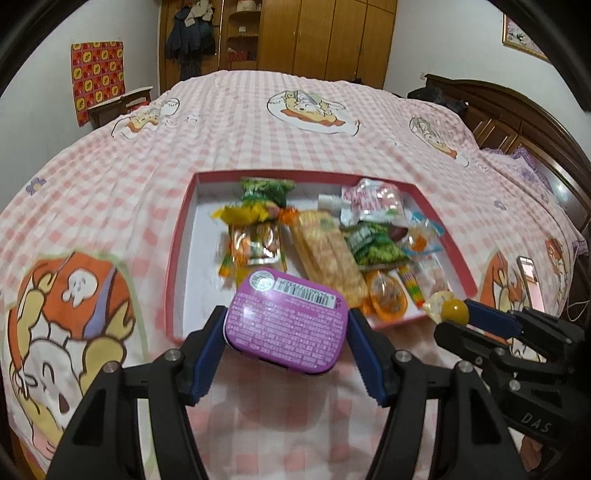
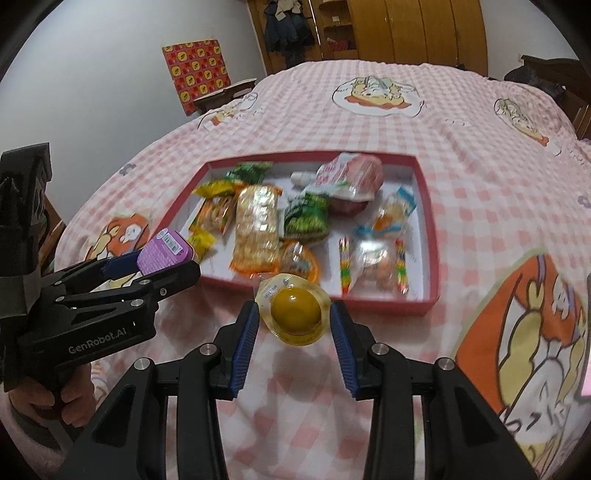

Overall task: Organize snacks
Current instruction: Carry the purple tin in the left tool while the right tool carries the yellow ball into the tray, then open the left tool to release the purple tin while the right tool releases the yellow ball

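A shallow red box (image 1: 181,236) (image 2: 430,236) with a white floor lies on the bed and holds several wrapped snacks. My left gripper (image 1: 287,319) is shut on a purple tin (image 1: 286,323), label side up, held above the box's near edge; the tin also shows in the right wrist view (image 2: 164,249). My right gripper (image 2: 293,312) is shut on a yellow jelly cup (image 2: 295,310) just short of the box's near wall; the cup also shows in the left wrist view (image 1: 448,306), at the box's near right corner.
A pink checked cartoon bedsheet (image 1: 295,147) covers the bed. A long cracker pack (image 1: 328,254), green packets (image 1: 373,243) and rainbow candy sticks (image 2: 400,266) fill the box. A phone (image 1: 530,284) lies on the sheet at right. A wooden headboard (image 1: 517,122) and wardrobe (image 1: 332,33) stand behind.
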The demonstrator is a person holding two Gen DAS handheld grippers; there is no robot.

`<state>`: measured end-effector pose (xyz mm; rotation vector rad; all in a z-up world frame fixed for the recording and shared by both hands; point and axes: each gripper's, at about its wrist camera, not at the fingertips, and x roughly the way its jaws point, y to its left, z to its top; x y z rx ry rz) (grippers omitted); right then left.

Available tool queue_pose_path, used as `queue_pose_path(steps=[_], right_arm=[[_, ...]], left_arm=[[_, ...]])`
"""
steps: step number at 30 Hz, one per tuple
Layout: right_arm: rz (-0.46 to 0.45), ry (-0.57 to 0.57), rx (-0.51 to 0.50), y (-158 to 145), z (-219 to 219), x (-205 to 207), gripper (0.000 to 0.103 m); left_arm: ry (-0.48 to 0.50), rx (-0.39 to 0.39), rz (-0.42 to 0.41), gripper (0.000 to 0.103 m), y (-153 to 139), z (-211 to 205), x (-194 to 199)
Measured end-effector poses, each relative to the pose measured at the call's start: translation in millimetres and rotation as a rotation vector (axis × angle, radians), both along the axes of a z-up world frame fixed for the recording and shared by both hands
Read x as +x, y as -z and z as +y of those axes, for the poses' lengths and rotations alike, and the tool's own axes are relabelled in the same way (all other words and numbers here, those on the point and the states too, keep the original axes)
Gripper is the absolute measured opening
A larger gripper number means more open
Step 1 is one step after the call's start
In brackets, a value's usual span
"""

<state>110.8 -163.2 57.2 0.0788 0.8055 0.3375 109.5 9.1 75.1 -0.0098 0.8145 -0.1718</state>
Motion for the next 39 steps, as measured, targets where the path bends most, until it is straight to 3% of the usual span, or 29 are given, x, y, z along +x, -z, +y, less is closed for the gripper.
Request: queue_pose_path(steps=[19,34,36,39], right_arm=[[-0.005,0.091,-0.018,-1.2,-15.6,57.7,0.041],[0.005,0.092,-0.029,7.3,-12.2,68.5,0.042],[0.002,0.088,-0.023,6.3,-12.0,66.5,0.042],[-0.010,0.090,-0.026,4.3,-11.0,62.1,0.043]], left_arm=[[-0.076,-0.030,0.025,0.067,18.0,4.7,50.0],[-0.078,-0.022,0.019,0.068,20.1,3.8,55.7],[-0.081,-0.032,0.037,0.072,20.8,4.6,56.9],[-0.094,-0.050,0.023,0.086,19.2,7.9,52.1]])
